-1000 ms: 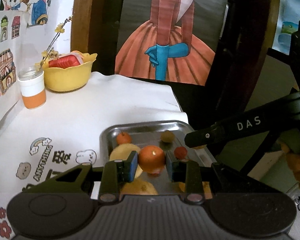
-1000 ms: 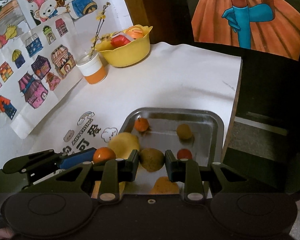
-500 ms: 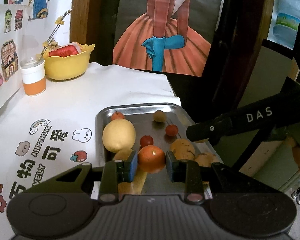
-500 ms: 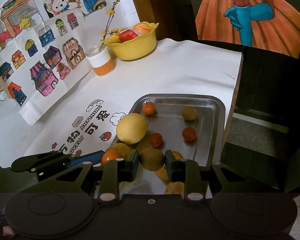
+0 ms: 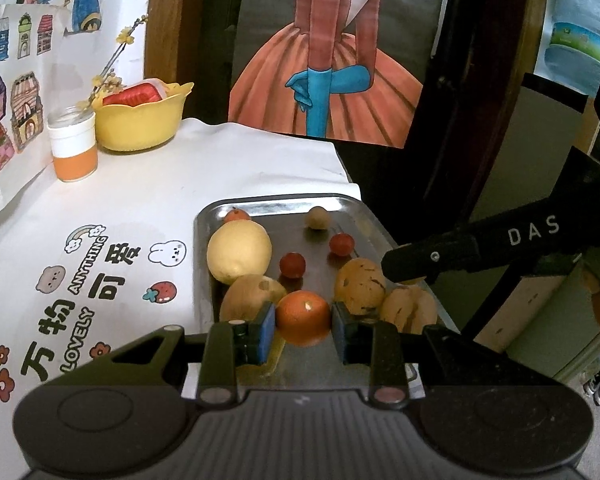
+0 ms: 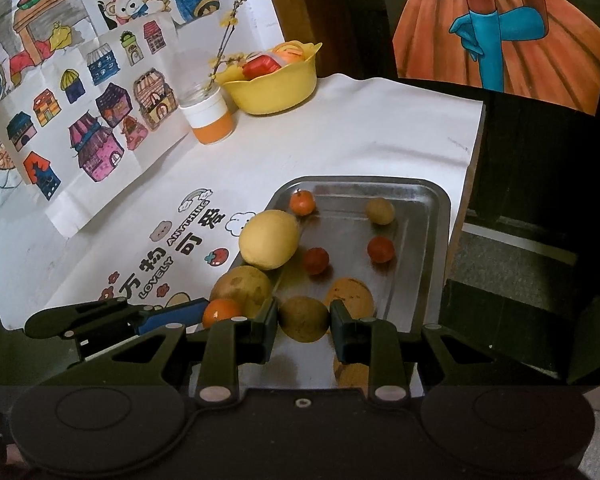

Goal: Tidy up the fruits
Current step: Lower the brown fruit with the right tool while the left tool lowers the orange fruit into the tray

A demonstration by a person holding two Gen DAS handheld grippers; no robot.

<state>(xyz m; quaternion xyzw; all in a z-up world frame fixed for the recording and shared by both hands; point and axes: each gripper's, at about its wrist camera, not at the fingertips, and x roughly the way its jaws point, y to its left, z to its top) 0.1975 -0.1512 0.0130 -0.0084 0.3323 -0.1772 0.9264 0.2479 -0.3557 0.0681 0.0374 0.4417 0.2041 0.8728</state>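
Orange (image 5: 302,317) still gripped (tray (image 5: 364,216) nearer), brown fruit (image 6: 304,319) too

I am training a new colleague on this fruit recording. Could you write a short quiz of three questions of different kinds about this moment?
1. True or false: the left claw holds an orange.
2. Which is in the right claw? A) red tomato B) brownish round fruit C) lemon
3. Fill in: the yellow bowl stands beside a white and ____ cup.

Key: 1 true; 2 B; 3 orange.
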